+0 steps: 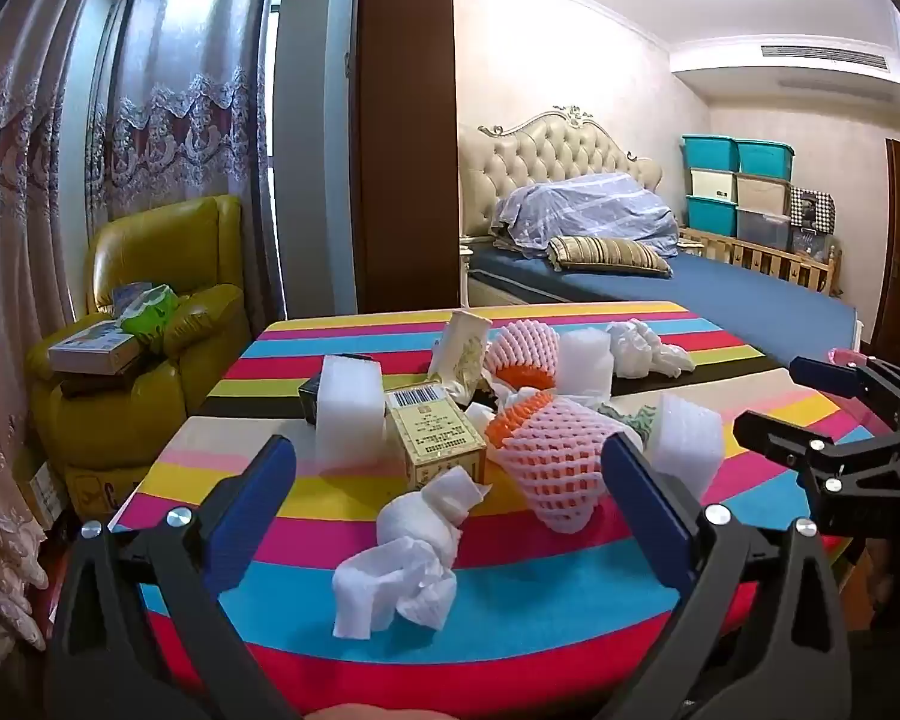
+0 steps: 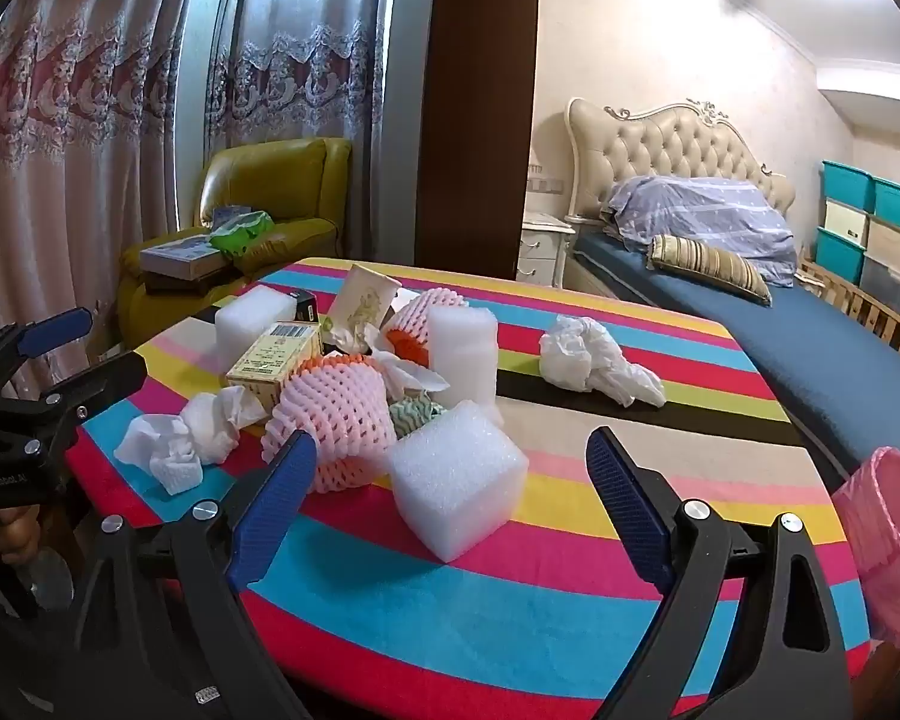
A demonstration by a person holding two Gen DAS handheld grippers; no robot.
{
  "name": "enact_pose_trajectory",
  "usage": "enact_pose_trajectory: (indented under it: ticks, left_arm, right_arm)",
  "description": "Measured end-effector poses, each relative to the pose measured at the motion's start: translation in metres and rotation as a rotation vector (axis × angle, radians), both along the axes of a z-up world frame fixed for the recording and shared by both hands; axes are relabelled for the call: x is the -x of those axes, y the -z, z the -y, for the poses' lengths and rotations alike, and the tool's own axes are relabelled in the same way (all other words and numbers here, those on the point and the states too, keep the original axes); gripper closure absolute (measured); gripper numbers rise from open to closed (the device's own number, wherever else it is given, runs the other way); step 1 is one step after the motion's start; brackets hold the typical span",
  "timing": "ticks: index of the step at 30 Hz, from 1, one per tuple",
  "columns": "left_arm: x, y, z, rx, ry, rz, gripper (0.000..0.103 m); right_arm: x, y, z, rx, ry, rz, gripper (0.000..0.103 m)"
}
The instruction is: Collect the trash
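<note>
Trash pile, crumpled white tissue (image 1: 397,564), pink foam fruit netting (image 1: 561,459) and white foam cube (image 2: 457,483), sits mid-table on striped multicoloured tablecloth (image 1: 510,618). Left gripper (image 1: 450,516) wide, empty, tissue at 12 o'clock. Right gripper (image 2: 450,510) wide, empty, cube at 12 o'clock. Pink-lined bin (image 2: 888,540) at 3 o'clock.

Your left gripper (image 1: 450,492) hangs over the striped table (image 1: 510,630), jaws wide apart, nothing pinched. Crumpled tissue (image 1: 408,546) lies between the fingers, touching neither. Just beyond it: a barcode carton (image 1: 435,438) and pink foam netting (image 1: 555,462). Your right gripper (image 1: 798,396) stands open far right.
</note>
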State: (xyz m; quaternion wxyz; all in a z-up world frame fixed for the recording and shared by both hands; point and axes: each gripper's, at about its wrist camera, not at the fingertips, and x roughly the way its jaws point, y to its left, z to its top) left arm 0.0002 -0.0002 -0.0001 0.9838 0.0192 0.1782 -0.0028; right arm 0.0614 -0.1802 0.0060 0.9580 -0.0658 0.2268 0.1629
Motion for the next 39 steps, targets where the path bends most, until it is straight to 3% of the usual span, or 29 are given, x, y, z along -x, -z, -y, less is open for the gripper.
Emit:
enact_pose_trajectory:
  ticks: [39]
  left_arm:
    - [-0.007,0.005,-0.004,0.036,0.013,-0.052,0.004]
  right_arm:
    - [-0.001,0.004,-0.004,0.007,0.012,0.002,0.017]
